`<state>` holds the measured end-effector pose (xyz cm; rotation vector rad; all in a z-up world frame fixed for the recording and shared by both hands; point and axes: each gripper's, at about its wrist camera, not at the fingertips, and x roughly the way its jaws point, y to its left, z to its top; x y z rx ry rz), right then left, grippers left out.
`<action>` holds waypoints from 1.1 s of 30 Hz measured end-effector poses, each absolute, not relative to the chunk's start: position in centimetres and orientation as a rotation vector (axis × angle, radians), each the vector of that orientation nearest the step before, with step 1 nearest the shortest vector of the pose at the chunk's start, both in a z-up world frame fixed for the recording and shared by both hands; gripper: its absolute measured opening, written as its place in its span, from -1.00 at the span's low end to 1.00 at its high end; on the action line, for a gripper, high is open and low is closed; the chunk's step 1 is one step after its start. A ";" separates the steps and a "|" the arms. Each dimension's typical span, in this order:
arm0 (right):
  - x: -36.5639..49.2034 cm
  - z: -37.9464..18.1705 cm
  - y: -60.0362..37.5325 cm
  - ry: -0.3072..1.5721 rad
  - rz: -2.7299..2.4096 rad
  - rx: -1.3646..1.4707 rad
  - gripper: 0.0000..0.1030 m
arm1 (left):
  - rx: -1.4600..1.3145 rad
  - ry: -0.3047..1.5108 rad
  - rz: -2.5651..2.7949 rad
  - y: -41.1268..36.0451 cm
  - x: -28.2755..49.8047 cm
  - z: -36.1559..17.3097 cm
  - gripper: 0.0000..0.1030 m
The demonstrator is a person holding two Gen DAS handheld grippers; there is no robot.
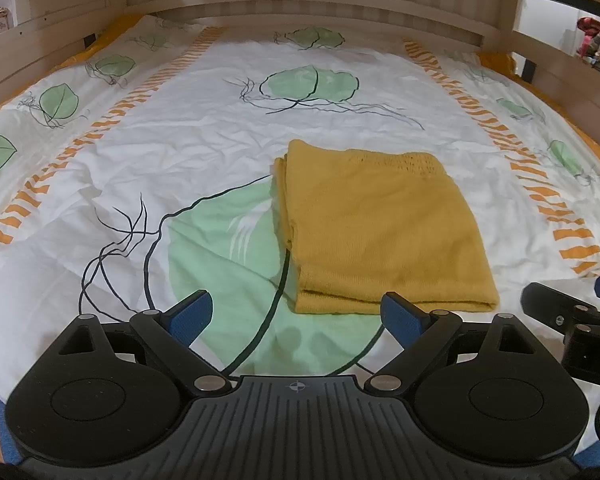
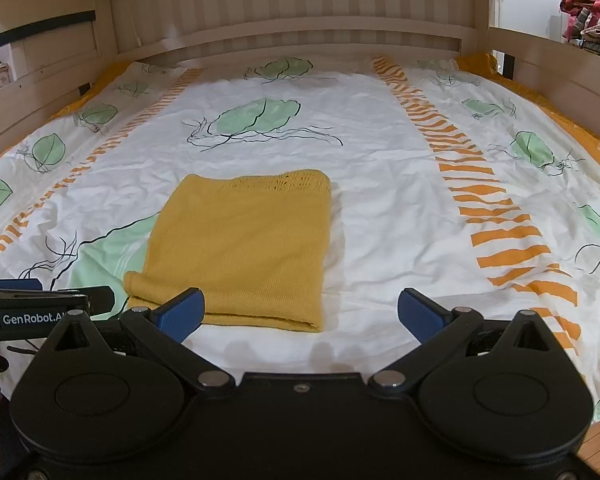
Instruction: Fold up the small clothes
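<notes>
Right wrist view reads "GenRobot.AI" on the left gripper (image 2: 40,286); both grippers gape beside the folded yellow garment (image 2: 244,248).

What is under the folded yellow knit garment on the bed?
The yellow knit garment lies on the white leaf-print bedcover, overlapping a large green leaf. Whatever the print shows directly beneath the garment is covered.

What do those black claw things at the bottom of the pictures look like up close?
Each is matte black plastic. The left gripper and right gripper have two round discs, angled link arms with silver pivot pins, and blue textured fingertips. The left one has a ribbed base with a small crosshair mark; its side reads "GenRobot.AI" in white. A thin black cable trails nearby.
</notes>
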<state>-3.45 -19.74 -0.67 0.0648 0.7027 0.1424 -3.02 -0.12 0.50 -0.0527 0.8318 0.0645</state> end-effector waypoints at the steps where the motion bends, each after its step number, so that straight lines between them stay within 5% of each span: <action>1: -3.5 -0.7 -19.7 0.703 0.142 0.065 0.99 | -0.053 0.832 0.063 -0.1 -3.0 0.5 0.78; 33: -3.2 -1.4 -20.2 0.730 0.142 0.080 0.99 | -0.042 0.837 0.051 -0.2 -3.1 0.0 0.78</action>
